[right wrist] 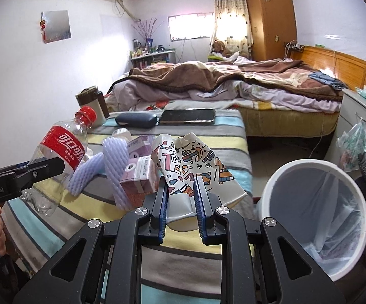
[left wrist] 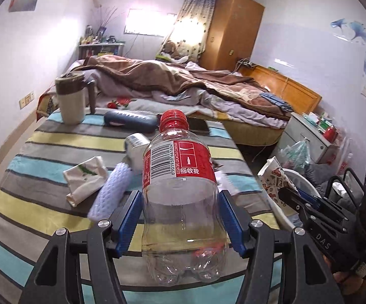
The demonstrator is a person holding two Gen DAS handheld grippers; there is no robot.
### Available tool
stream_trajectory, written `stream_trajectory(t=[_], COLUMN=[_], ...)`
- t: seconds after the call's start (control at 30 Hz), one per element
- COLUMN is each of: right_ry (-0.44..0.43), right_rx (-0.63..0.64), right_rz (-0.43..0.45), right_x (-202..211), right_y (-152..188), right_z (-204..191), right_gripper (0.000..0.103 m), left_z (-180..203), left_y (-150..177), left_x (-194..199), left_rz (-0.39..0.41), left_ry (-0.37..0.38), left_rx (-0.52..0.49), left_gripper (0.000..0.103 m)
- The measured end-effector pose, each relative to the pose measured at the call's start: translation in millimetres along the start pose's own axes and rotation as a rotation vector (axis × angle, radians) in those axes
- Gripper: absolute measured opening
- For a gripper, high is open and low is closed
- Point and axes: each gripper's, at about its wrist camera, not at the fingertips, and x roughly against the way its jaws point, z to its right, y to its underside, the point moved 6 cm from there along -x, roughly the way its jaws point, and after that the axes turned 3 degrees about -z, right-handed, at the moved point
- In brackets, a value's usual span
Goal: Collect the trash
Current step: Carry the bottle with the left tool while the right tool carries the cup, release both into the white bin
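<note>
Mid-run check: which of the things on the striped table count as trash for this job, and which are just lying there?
Trash job:
- plastic bottle, in left gripper
- crushed paper cup, in right gripper
- foam net sleeve
- trash bin

Lying about:
- phone
- glasses case
- mug

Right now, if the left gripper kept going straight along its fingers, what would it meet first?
Probably the white can lying beyond the held bottle, on the striped table; depth is unclear.

Red-label bottle (left wrist: 183, 192); striped cloth (left wrist: 43, 202); doodle-print cup (right wrist: 198, 167).
</note>
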Motion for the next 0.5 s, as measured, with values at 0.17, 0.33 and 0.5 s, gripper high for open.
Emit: stream_trajectory(t=[0.17, 0.33, 0.5], right_ry=[0.037, 0.088, 0.149], right_rx=[-0.020, -0.049, -0.094], right_rz=[0.024, 0.043, 0.050], right_x=[15, 25, 35], right_y=[0, 1, 6], right_z=[14, 34, 63], right_gripper=[0.022, 0.022, 0.022], left_z=[31, 67, 107], left_y=[-1, -2, 1], left_x=[2, -3, -14], left_rz=[0.008, 0.003, -0.008], left_ry=[0.049, 0.101, 0.175], left_rx=[-0.049, -0.091, -0.119], left_gripper=[0.062, 0.062, 0.062])
